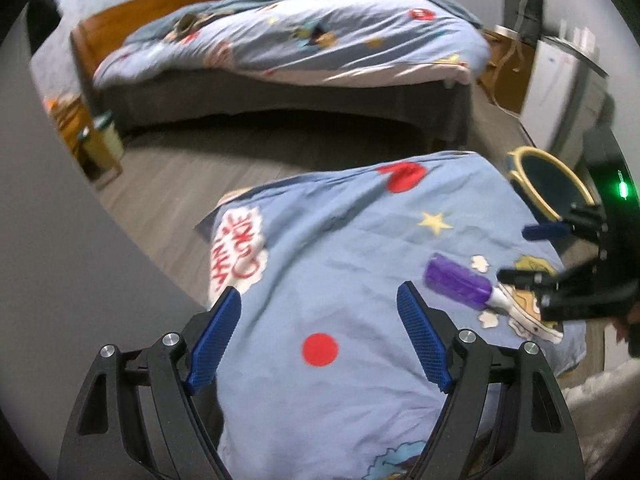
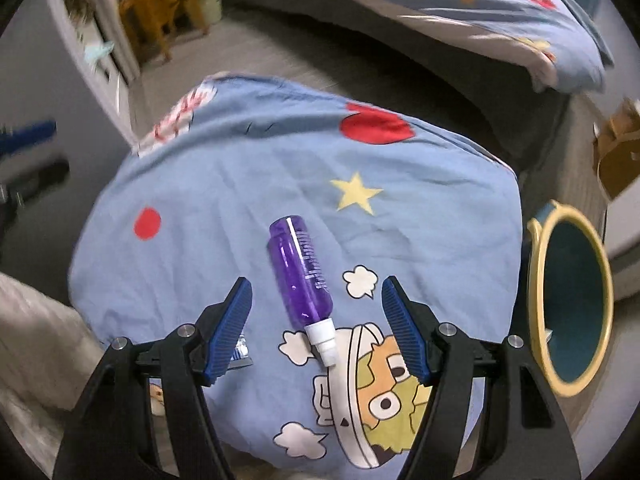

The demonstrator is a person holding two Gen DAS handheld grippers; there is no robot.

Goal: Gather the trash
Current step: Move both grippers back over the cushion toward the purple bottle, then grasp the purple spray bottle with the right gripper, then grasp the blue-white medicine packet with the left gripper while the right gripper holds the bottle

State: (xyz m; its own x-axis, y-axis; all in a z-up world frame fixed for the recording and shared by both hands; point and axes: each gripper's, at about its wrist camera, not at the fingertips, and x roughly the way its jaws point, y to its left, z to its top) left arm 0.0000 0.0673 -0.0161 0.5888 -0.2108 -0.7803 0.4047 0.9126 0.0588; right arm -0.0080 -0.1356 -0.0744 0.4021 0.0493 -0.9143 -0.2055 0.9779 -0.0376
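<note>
Left wrist view: left gripper (image 1: 320, 330) was spread wide and empty over the blue cartoon cover (image 1: 340, 264), red "COOKIE" lettering (image 1: 244, 252) ahead to its left, purple bottle (image 1: 460, 287) lying ahead-right. Right wrist view: right gripper (image 2: 316, 320), jaws apart and clear, straddled the bottle (image 2: 300, 276), its white cap toward the camera; yellow-rimmed bin (image 2: 570, 300) stood beside its right finger.

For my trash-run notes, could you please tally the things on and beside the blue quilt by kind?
Purple bottle, white cap, lying on the quilt: 1
Bin, yellow rim, beside the quilt: 1
Hand-held gripper: 2, left and right, neither holding anything
Total: 4
</note>
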